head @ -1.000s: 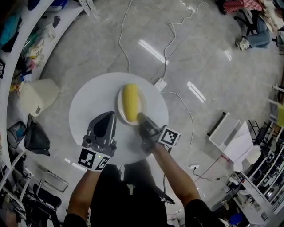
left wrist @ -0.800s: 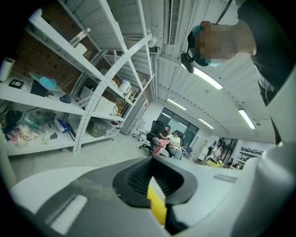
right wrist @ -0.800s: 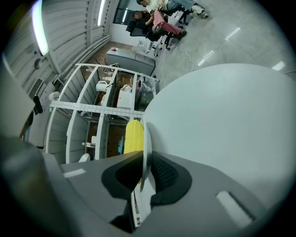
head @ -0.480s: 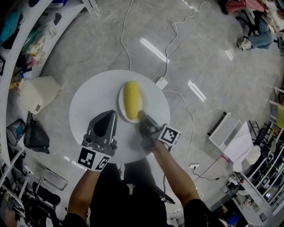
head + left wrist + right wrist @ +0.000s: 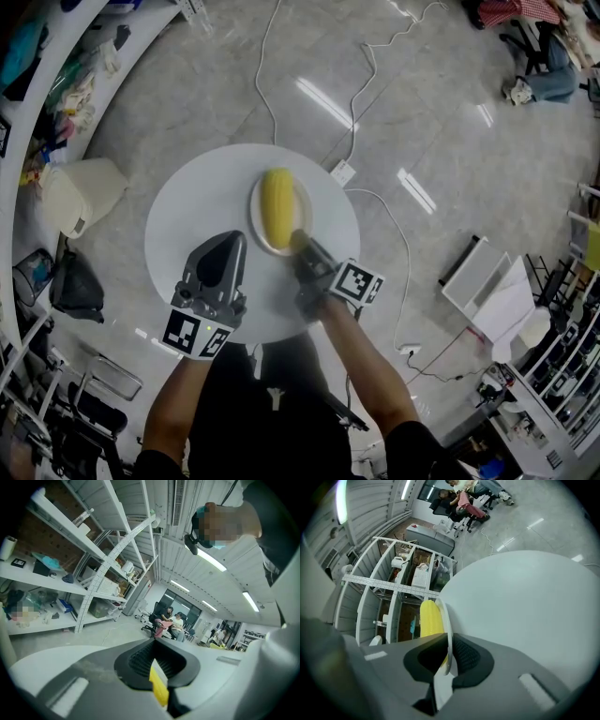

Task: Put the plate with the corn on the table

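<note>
A yellow corn cob [image 5: 277, 206] lies on a small white plate [image 5: 255, 220] over the middle of the round white table [image 5: 187, 216]. My right gripper [image 5: 300, 242] grips the plate's near rim, and its jaws are closing on it. In the right gripper view the rim [image 5: 448, 634] stands edge-on between the pads of that gripper [image 5: 446, 660], with the corn [image 5: 430, 617] to its left and the table top [image 5: 525, 602] to its right. Whether the plate touches the table I cannot tell. My left gripper [image 5: 228, 246] hovers shut over the table's near left part, pointing up at the ceiling [image 5: 157, 667].
A white bin [image 5: 80, 202] and a black bag [image 5: 75, 291] sit on the floor left of the table. Cables [image 5: 352, 122] run to a power strip [image 5: 343, 172] just beyond the table. A white box [image 5: 473, 277] stands at the right. Shelves curve along the left.
The right gripper and the plate with the corn have edged slightly farther over the table. The left gripper has stayed where it was.
</note>
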Demonstrator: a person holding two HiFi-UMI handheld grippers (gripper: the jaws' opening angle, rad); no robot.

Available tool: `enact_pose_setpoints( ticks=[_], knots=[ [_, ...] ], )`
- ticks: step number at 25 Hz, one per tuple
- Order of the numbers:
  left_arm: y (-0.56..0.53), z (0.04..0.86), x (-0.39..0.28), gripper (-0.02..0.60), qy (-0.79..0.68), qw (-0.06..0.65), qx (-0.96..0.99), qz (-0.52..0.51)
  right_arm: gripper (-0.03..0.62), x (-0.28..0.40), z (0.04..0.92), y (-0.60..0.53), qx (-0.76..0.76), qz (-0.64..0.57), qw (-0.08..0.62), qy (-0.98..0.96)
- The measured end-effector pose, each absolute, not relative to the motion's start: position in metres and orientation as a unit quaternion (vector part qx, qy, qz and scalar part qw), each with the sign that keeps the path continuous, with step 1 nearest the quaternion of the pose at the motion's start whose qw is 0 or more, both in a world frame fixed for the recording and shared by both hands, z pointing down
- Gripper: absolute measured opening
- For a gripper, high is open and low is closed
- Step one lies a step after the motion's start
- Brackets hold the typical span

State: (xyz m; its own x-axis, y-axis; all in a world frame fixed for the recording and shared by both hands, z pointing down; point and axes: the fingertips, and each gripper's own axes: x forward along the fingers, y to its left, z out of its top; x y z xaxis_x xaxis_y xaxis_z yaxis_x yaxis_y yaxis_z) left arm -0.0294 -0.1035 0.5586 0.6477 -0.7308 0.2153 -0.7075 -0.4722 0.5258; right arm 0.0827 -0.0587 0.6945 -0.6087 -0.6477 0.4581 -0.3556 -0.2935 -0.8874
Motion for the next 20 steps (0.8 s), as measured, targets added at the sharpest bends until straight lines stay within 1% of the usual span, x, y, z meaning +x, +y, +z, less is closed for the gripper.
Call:
enact_pose_setpoints(
  ticks=[7,9,10,12,20],
  knots=[
    [-0.101,0.559,-0.029,0.006,-0.420,0.297,0.857,-0.018,0.035,0.077,0.690,-0.068,-0.423,-0.673,0.132,0.592],
    [-0.100,0.560,-0.028,0.006,-0.419,0.298,0.857,-0.018,0.038,0.081,0.696,-0.056,-0.445,-0.693,0.111,0.556],
    [-0.099,0.560,-0.028,0.006,-0.419,0.299,0.857,-0.018,0.051,0.084,0.701,-0.048,-0.461,-0.704,0.092,0.533],
    [-0.097,0.561,-0.028,0.006,-0.418,0.299,0.857,-0.017,0.064,0.087,0.704,-0.045,-0.468,-0.696,0.070,0.540],
    [-0.095,0.562,-0.027,0.006,-0.416,0.301,0.858,-0.019,0.067,0.087,0.702,-0.051,-0.474,-0.668,0.059,0.570]
  ],
)
